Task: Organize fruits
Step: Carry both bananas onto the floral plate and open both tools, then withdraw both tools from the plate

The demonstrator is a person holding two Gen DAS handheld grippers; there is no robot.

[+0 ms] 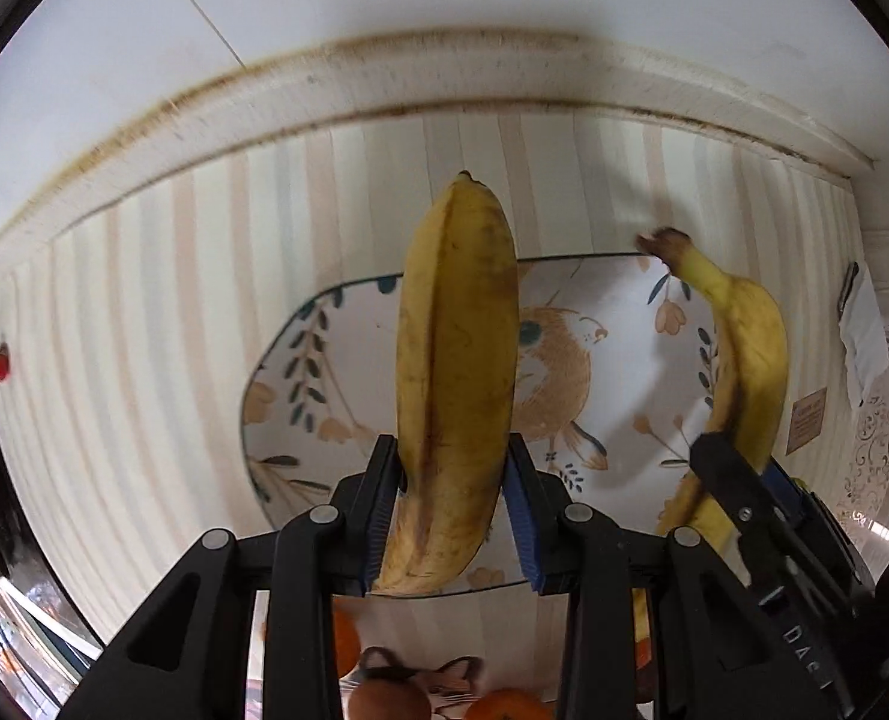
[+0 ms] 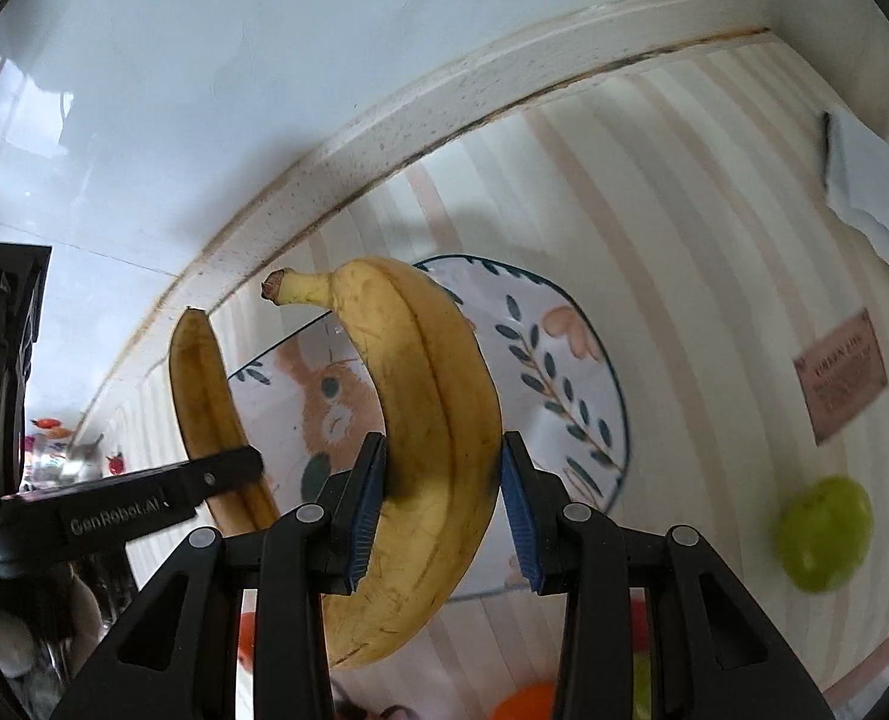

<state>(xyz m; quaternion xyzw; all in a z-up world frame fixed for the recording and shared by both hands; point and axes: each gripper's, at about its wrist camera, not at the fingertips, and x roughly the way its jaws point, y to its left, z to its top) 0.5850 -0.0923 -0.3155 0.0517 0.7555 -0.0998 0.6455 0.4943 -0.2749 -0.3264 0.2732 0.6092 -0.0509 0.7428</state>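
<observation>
Left tongs [image 1: 453, 516]: clamped on a banana [image 1: 456, 372], pads biting near its lower end, so most of the fruit sticks out past the tips, blossom tip far from the camera.
Right tongs [image 2: 441, 504]: same deal, closed around the second banana [image 2: 426, 420] about mid-body, stem end pointing up and away.
Key relation: both bananas hang over the oval plate [image 1: 618, 324], so the plate lies pretty much straight ahead of both pairs of tongs, below the fruit. Neither banana looks to be touching it yet.
Long axis: left banana runs along the tongs' pointing line, more or less end-on to the plate; right one is curved and sits crosswise to its pads, arcing toward the left tongs.
Which hand is nearer: honestly can't call it, both seem about equally over the plate, side by side and close to each other.
Plate contents: nothing in it that I can see, just the painted bird and leaves.
Table [image 1: 162, 300]: striped cloth, plate sits on it near the back edge by the wall.
Other fruit: a green apple [image 2: 825, 546] loose on the cloth to the right of the plate; oranges [image 1: 507, 705] at the bottom of the view, nearer than the plate, whatever holds them is hidden.
My guess for the next bit: lower, then let go, watching the two bananas don't knock together.
</observation>
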